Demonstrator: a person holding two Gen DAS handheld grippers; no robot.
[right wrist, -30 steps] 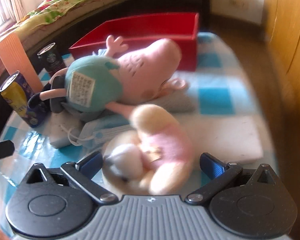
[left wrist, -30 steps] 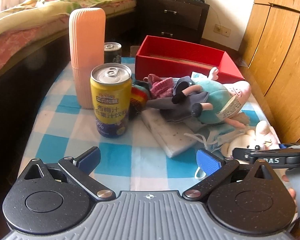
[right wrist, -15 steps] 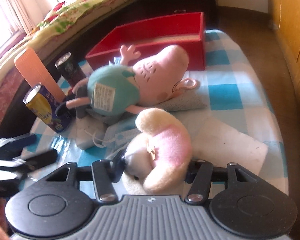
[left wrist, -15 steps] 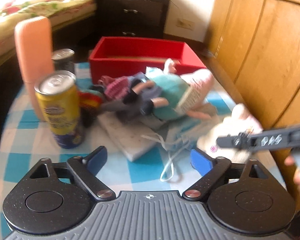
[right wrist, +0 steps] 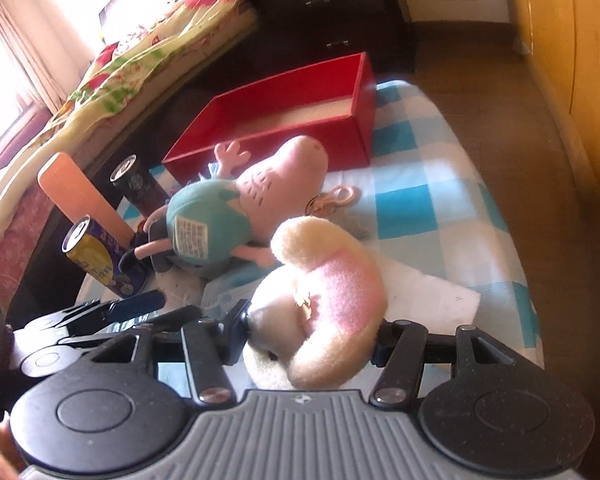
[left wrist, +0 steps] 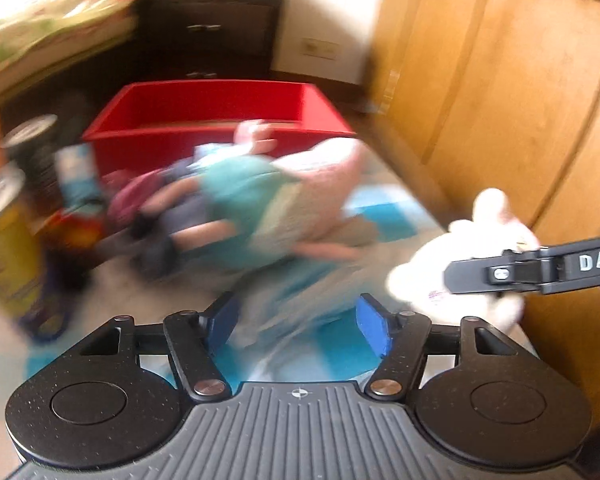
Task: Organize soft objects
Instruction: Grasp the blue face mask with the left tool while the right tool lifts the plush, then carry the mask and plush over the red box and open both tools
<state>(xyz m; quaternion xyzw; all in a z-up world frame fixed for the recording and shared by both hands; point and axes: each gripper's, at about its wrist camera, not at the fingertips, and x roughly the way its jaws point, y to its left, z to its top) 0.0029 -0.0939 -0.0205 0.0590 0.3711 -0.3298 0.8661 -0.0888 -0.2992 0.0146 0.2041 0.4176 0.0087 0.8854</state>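
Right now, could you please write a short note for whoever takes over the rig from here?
Right gripper: shut on the small cream-and-pink plush.
Left gripper: jaws closing, nothing pinched yet, over blurred pale cloth in front of the pig plush.
Red box: at the far end of the checked cloth, no toy visible in it.
Done: small plush gripped.
Left: probably put it in the box, then the pig plush and the other soft things beside the cans.

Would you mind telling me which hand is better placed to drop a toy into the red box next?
Right. The right gripper is already shut on the bunny, and the red box lies open ahead of it. The left gripper is closing with no toy gripped.
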